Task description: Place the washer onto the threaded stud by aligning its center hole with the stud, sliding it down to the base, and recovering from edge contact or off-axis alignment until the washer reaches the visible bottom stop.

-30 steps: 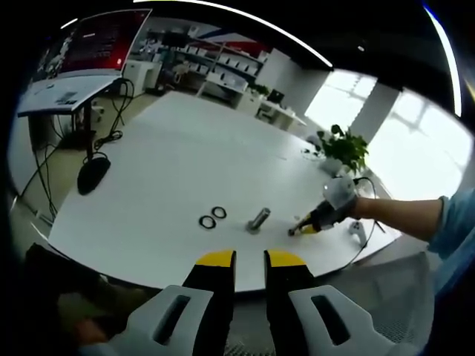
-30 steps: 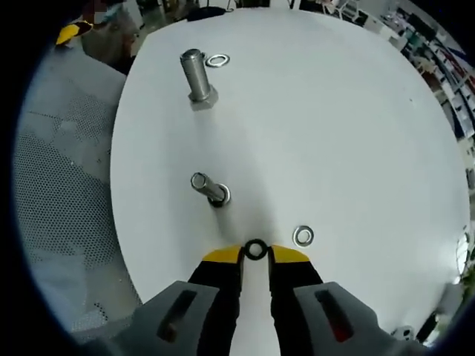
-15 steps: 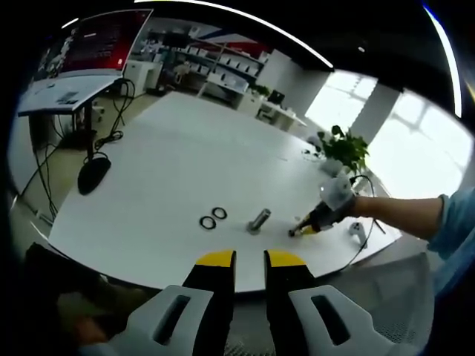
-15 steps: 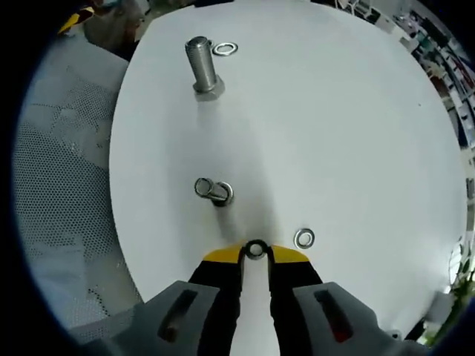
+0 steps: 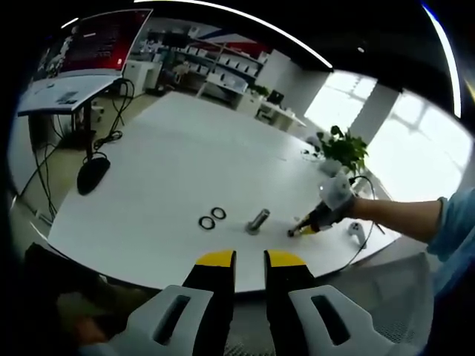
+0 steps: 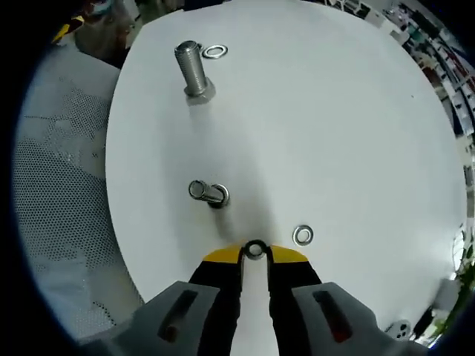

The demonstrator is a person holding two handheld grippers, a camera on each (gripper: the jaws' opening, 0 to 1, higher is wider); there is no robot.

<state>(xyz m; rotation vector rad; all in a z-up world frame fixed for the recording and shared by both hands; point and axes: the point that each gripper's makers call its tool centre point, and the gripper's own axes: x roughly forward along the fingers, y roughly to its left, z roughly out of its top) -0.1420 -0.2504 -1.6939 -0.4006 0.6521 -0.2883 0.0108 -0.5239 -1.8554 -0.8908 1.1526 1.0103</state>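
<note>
Washer point(image 6: 255, 249) pinched between right claw point(image 6: 255, 254) tips, low over white counter point(image 6: 356, 133). Nearest threaded stud point(image 6: 208, 193) lies just ahead and left, its axis leaning toward the claw. Left claw point(image 5: 250, 259) empty, jaws slightly apart, well back at the counter edge.

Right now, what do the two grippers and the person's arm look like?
Both the left gripper and the right gripper have two black jaws capped with yellow tips, set in light grey moulded housings with slotted openings. In the left gripper view, the right gripper appears from the side with a whitish body and yellow tip, held by an arm wearing a light blue sleeve.
</note>
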